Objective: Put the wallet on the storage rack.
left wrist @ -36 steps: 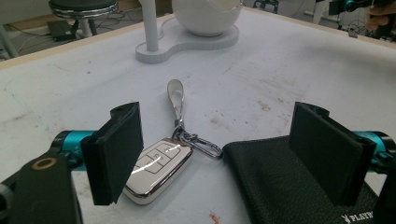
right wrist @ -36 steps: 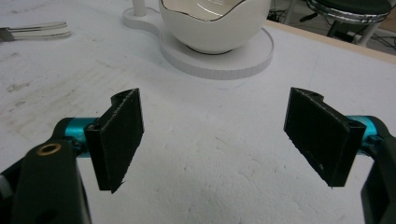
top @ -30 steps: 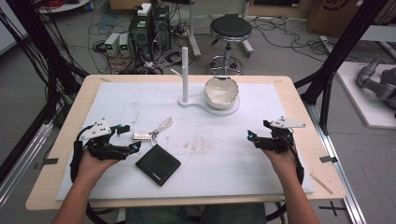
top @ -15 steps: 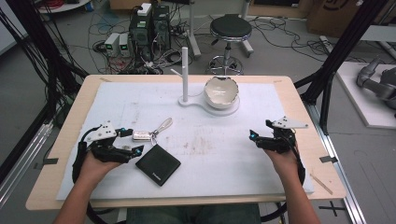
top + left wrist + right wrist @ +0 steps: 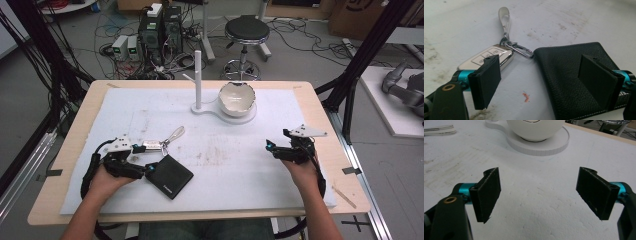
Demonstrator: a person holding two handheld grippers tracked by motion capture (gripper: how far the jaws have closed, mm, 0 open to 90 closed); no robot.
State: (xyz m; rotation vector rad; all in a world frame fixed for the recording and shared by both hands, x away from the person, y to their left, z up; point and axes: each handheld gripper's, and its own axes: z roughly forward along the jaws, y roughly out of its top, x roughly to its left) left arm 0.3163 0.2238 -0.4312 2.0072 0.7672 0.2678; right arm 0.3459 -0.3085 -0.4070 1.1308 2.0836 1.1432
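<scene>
With its jaws wide, the left gripper (image 5: 145, 168) hangs over the car key (image 5: 487, 57) and black wallet (image 5: 571, 75) near the tabletop's front left corner, so it should settle squarely on one before closing, while the right gripper (image 5: 274, 148) waits open.

On the table (image 5: 70, 150) a mat (image 5: 300, 120) covers most of the top. Near the mat's far edge, at the middle, a stand (image 5: 197, 80) rises from a base (image 5: 215, 109), with a bowl (image 5: 237, 97) on that base to its right. Toward the near left corner a key (image 5: 152, 145) lies with its ring and strap (image 5: 175, 134) behind it; a wallet (image 5: 169, 176) lies just in front of it. The left gripper (image 5: 145, 159) sits at the wallet's left, jaws spread over key and wallet. The right gripper (image 5: 270, 146) sits near the right edge, well apart.
</scene>
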